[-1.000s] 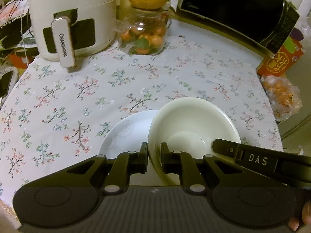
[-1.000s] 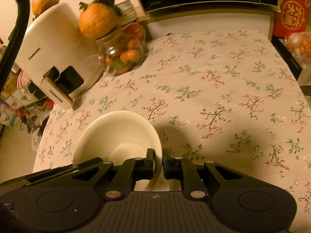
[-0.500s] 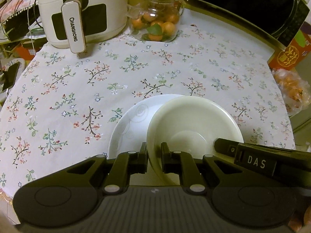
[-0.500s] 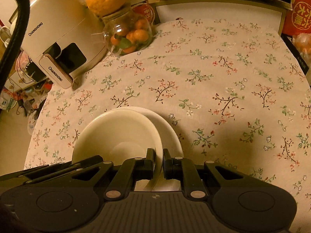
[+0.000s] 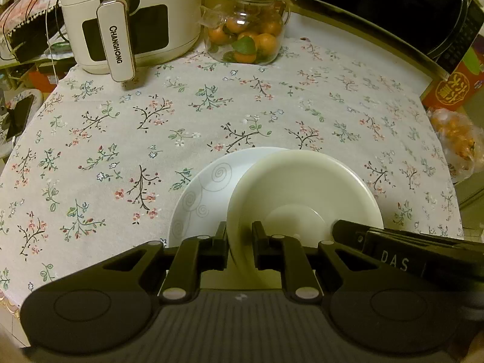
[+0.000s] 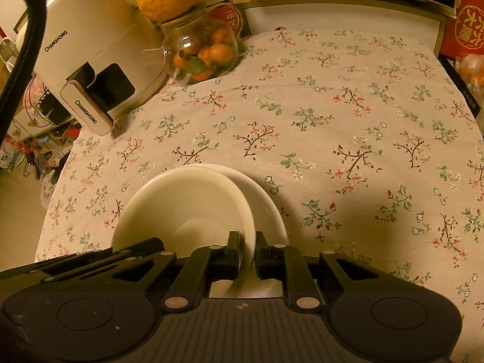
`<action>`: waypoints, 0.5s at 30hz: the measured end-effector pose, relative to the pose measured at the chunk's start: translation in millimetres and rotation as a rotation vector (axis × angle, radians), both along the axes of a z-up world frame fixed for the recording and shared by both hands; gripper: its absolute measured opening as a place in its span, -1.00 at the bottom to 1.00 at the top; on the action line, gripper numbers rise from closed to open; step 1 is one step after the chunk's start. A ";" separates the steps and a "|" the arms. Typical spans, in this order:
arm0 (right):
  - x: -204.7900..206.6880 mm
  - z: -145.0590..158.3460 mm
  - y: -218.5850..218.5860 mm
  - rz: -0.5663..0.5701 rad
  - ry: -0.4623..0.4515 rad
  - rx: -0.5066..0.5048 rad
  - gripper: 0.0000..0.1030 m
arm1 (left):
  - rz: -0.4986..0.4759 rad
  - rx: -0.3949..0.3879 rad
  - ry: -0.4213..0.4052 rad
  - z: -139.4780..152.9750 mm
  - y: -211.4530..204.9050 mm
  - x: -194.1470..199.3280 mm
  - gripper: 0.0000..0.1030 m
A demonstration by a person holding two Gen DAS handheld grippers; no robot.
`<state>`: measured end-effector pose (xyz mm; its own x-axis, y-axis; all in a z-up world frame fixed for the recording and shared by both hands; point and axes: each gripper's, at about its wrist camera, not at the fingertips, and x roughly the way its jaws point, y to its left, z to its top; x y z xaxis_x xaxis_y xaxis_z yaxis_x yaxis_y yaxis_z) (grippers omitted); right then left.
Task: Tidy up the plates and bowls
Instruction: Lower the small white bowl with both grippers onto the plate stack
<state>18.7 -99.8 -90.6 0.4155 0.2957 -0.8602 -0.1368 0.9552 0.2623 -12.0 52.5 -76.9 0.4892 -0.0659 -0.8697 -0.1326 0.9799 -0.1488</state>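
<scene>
A cream bowl (image 5: 302, 190) is held over a white plate with grey swirl marks (image 5: 205, 193) that lies on the floral tablecloth. My left gripper (image 5: 239, 246) is shut on the bowl's left rim. My right gripper (image 6: 248, 251) is shut on the bowl's right rim; the bowl (image 6: 181, 208) and the plate (image 6: 263, 202) beneath it also show in the right wrist view. The right gripper's body shows at the lower right of the left wrist view. Whether the bowl touches the plate is hidden.
A white air fryer (image 5: 130, 21) stands at the back left, a glass jar of small oranges (image 5: 246, 37) next to it, a black microwave (image 5: 393, 9) at the back right. A red box (image 5: 453, 84) and a bag of oranges (image 5: 456, 148) sit past the table's right edge.
Both grippers, still shut on the bowl, have risen and drawn back; more of the tablecloth and of the plate under the bowl shows now.
</scene>
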 end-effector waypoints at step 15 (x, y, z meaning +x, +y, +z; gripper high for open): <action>0.4 4.6 -3.0 -0.009 -0.017 -0.002 -0.68 | 0.019 -0.017 -0.010 4.5 7.4 0.3 -0.52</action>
<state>19.0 -102.8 -86.1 0.4331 0.2901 -0.8534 -0.1323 0.9570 0.2582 -11.6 59.9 -72.4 0.4993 -0.0712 -0.8635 -0.1497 0.9746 -0.1669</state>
